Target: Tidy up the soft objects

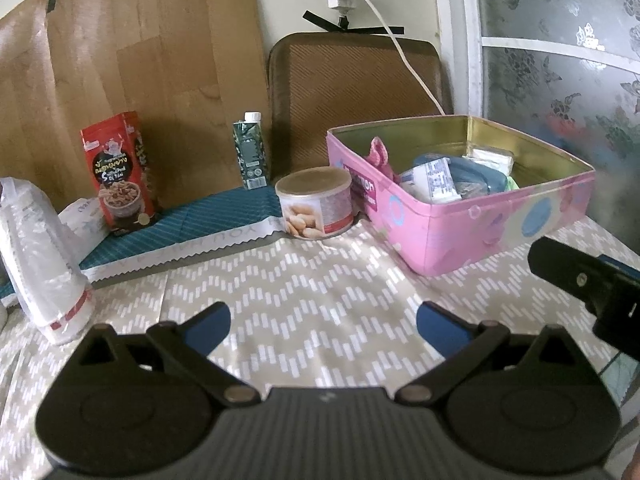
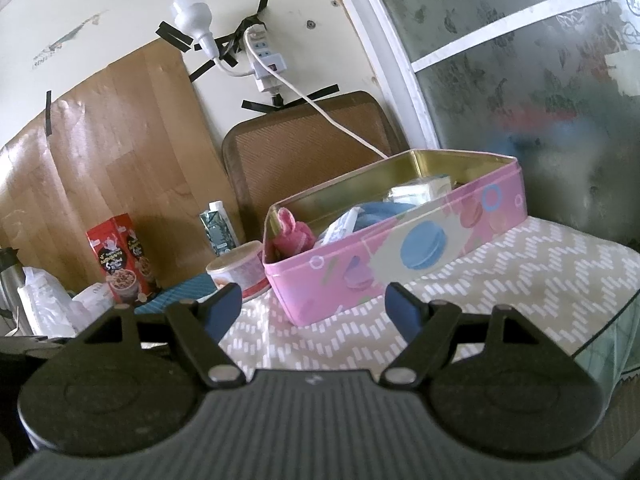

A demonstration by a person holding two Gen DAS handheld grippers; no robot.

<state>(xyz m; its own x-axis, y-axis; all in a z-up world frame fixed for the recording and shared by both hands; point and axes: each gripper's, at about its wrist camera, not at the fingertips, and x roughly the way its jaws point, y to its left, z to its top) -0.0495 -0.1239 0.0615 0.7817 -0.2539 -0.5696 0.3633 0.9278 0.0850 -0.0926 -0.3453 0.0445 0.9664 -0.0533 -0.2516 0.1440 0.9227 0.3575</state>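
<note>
**Two empty grippers before a pink tin on a patterned desk**

The left gripper (image 1: 323,320) and right gripper (image 2: 313,307) hovered over bare zigzag-print cloth, fingers spread wide, holding nothing. At two o'clock in the left view sat a rectangular pink tin (image 1: 460,216), glossy metal, gold inside, one corner facing forward. Soft packets (image 1: 434,180) and a pink knitted piece (image 1: 380,156) lay inside. A round can (image 1: 316,204) touched its nine o'clock side.

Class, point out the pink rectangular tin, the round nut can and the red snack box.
pink rectangular tin (image 1: 460,232), left wrist view, front wall.
round nut can (image 1: 316,212), left wrist view, label.
red snack box (image 1: 118,176), left wrist view, front face.
</note>
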